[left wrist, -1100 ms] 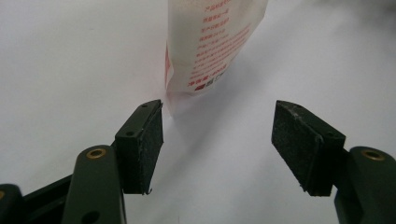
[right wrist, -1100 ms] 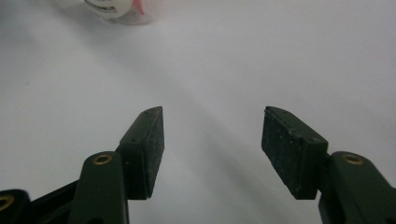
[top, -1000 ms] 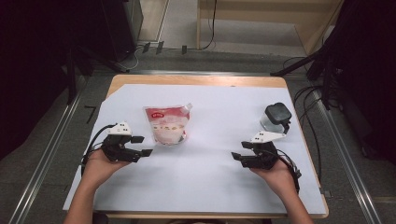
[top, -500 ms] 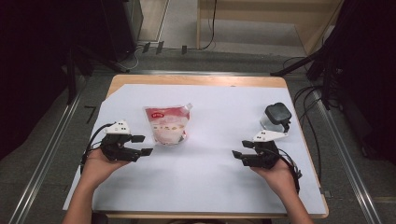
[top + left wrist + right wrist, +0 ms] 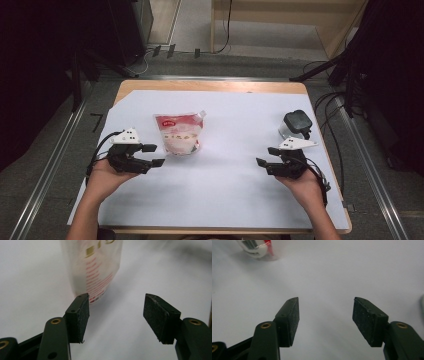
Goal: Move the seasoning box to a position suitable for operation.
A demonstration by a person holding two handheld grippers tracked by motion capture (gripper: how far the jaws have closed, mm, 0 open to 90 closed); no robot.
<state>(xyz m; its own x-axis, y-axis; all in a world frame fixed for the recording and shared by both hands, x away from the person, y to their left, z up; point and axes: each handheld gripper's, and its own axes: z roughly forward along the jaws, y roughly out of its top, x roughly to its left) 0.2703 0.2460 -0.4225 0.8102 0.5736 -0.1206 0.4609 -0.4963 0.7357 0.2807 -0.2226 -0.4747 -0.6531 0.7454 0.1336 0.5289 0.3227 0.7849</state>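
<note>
Just ahead of the gaping left tongs [image 5: 156,155] lies the pouch [image 5: 178,131]; right tongs [image 5: 266,156] gape well apart

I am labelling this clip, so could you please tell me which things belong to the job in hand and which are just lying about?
In hand:
- red and white spouted plastic pouch, lying flat
- left gripper, open, nearest the pouch
- right gripper, open

Lying about:
- black lidded clear container
- white sheet over the wooden table
</note>
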